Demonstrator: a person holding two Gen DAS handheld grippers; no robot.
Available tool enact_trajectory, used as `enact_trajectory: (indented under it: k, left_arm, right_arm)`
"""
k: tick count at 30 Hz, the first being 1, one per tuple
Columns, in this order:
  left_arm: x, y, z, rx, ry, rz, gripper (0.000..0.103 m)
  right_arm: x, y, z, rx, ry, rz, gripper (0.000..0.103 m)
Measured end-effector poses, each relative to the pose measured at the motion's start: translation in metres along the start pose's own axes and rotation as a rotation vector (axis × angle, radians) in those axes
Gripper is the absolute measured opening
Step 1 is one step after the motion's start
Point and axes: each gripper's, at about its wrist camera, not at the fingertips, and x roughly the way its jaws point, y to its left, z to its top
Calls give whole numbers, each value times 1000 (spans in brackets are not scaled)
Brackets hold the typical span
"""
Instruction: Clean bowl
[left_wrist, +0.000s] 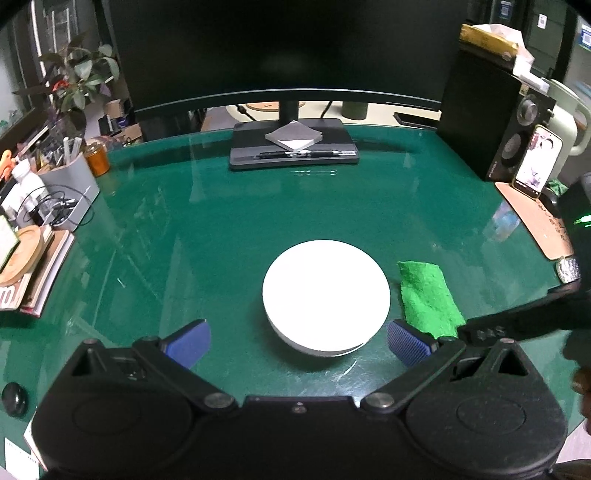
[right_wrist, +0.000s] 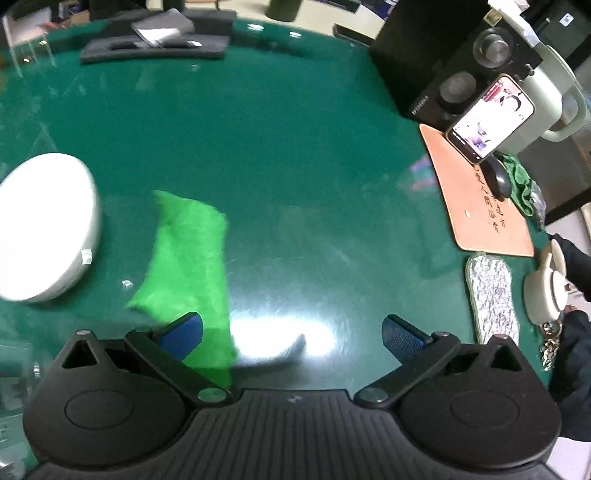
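Bowl (left_wrist: 326, 295) sits upright on the green glass-topped bench (left_wrist: 221, 229), white and blown out by glare, so no telling if the inside is dirty or already wiped. Green cloth (left_wrist: 430, 300) lies flat just beside it on its right, not touching as far as I can see.

Left claw (left_wrist: 299, 341) is spread wide with nothing in it, hanging right in front of the bowl, one blue pad either side of the near rim. Right claw (right_wrist: 291, 336) is spread too and holds nothing; its left pad overlaps the near end of the cloth (right_wrist: 188, 258) in that view, but it isn't pinching it.

Handling guess: bowl looks like glazed ceramic, so stiff, a bit heavy, slick, and chippable. On glass it'll probably skate if pushed sideways. I'd take it by the rim wall, one pad inside and one outside, or just brace the outer wall. Cloth is soft and floppy, so pinch a bunched edge, not the flat middle.

Scene fits both "about to wipe" and "cloth put back down".
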Motion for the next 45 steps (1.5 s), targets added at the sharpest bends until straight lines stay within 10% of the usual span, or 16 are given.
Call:
enact_trajectory:
  k: [20,37,45]
  left_arm:
    - [34,42,4,-173,-30,-28,103]
    - [85,119,-8,-457,-183,49,103]
    - [128,123,-8,-363,-184,136,103]
  right_arm:
    - [38,-13,8,101,3,75,103]
    - [83,-37,22,287,-268,77,103]
    - [87,-27,4,238,-470,90,103]
